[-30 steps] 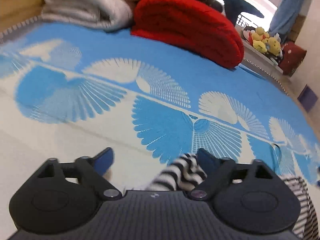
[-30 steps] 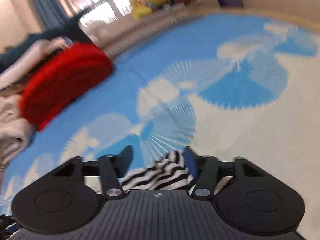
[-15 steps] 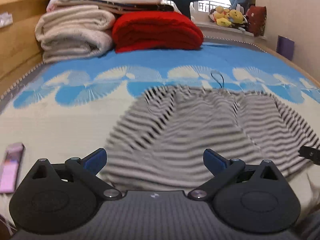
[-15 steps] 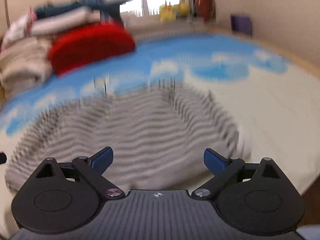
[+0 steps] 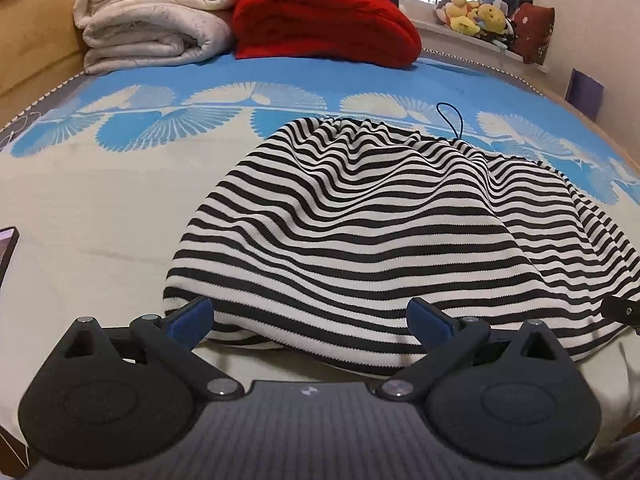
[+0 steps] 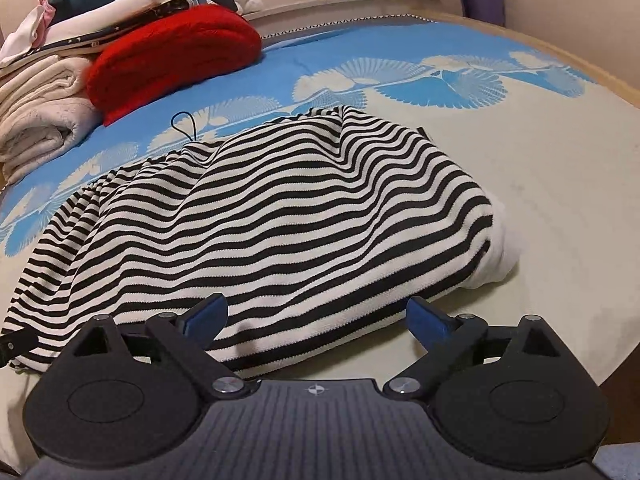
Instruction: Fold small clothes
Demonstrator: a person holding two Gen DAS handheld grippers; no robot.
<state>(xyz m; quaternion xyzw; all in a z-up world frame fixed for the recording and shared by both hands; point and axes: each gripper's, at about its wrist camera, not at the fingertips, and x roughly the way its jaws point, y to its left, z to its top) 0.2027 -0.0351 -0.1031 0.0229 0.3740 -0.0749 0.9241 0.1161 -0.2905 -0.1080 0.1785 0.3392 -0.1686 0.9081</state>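
A black-and-white striped garment (image 5: 360, 232) lies spread and rumpled on the bed (image 5: 100, 200), a thin dark loop at its far edge.

1. You have no words, brand names or numbers to read in either wrist view.
2. The only sign is a small round mark, quartered like a crosshair, on the ribbed grey body of your left gripper (image 5: 308, 316), near its front edge.
3. Your right gripper (image 6: 316, 314) carries the same small round mark at the same spot on its body.
4. The phone (image 5: 6, 248) at the left edge shows a lit screen, but nothing on it is legible.
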